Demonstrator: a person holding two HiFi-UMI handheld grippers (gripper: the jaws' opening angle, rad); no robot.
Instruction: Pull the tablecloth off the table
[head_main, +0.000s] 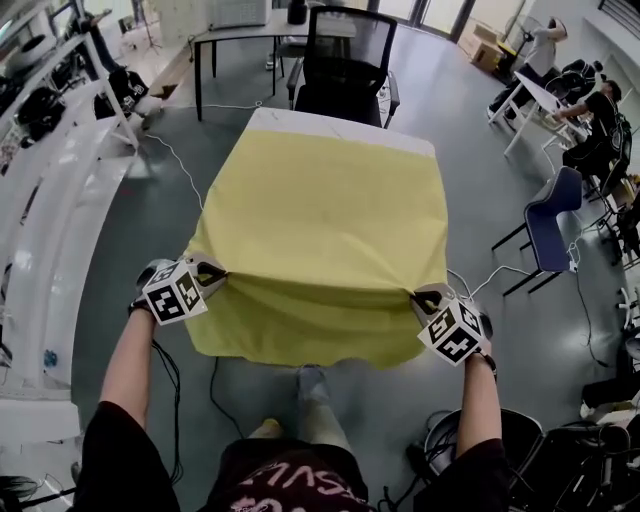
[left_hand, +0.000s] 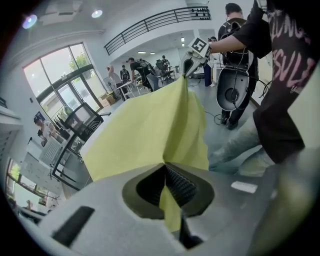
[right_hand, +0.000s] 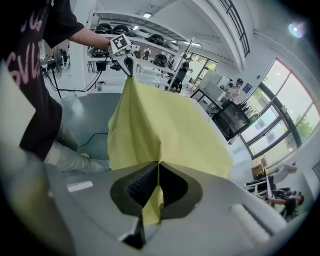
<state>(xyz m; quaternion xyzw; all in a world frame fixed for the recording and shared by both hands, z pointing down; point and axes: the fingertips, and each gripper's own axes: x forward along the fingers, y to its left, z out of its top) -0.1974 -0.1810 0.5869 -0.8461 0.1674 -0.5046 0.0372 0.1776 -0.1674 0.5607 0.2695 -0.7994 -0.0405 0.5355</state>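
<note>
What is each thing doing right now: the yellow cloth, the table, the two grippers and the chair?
Yellow fabric tablecloth: partly off, near edge lifted between the grippers, sagging in the middle.
White table: far edge bare, rest covered.
Left gripper: shut on the cloth's near left corner.
Right gripper: shut on its near right corner.
Black mesh office chair: empty, at the table's far side.

Grey floor, black mesh chair far end, blue chair rt (big windows, daylight).
</note>
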